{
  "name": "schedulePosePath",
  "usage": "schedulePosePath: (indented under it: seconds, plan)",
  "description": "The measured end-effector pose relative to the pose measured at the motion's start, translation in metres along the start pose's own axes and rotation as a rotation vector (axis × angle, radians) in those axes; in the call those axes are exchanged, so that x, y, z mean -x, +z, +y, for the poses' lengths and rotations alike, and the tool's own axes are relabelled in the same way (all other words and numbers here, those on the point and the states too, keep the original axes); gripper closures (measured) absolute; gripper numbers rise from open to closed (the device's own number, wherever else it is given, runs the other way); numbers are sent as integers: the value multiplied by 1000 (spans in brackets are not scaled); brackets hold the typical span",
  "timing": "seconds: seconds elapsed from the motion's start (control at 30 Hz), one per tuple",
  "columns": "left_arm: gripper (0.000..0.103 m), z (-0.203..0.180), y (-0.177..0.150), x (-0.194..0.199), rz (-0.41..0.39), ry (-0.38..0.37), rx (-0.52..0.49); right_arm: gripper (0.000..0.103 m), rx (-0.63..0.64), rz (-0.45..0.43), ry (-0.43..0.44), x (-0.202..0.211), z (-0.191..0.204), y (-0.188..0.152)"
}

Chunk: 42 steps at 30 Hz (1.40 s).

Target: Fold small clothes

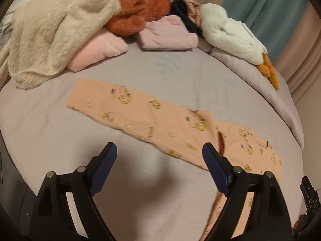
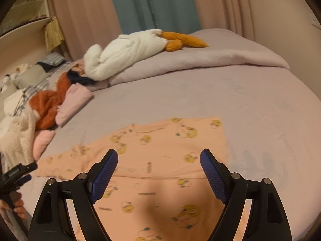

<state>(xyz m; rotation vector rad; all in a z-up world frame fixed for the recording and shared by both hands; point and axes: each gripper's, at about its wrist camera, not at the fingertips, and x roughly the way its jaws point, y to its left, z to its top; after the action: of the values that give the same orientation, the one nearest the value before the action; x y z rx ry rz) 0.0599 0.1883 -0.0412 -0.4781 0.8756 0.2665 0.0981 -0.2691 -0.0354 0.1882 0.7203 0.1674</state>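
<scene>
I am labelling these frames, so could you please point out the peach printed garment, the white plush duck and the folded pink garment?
peach printed garment (image 2: 160, 140): right wrist view, on its flat middle.
white plush duck (image 2: 128, 52): right wrist view, on its white body.
folded pink garment (image 1: 168, 33): left wrist view, on its top face.

A bed (image 2: 250, 92) under a mauve sheet fills the room's middle; behind it hang pale pink curtains (image 2: 84, 10) with a teal panel (image 2: 154, 4) between (folds blurred); cream shelves (image 2: 26, 20) stand at the left; the light is warm and dim.
</scene>
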Motion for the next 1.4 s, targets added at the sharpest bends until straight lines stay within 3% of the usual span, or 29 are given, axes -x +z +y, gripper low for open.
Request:
schedulePosePath:
  seconds: [0.33,0.7,0.93,1.3,1.4]
  plan:
    - [17,68,12,-15,26,17,145,19,54,19,1,-3,35,-6]
    - [34,121,23,-39,37,36,289,19,67,44,-17,-10,49,-7]
    - [56,146,27,-58,53,56,365,19,64,57,-27,-15,49,-8]
    - [74,159,41,-71,5,55,406,19,60,71,-38,-20,45,-7]
    - [88,161,46,-76,-7,44,432,19,58,71,-42,-21,43,-6]
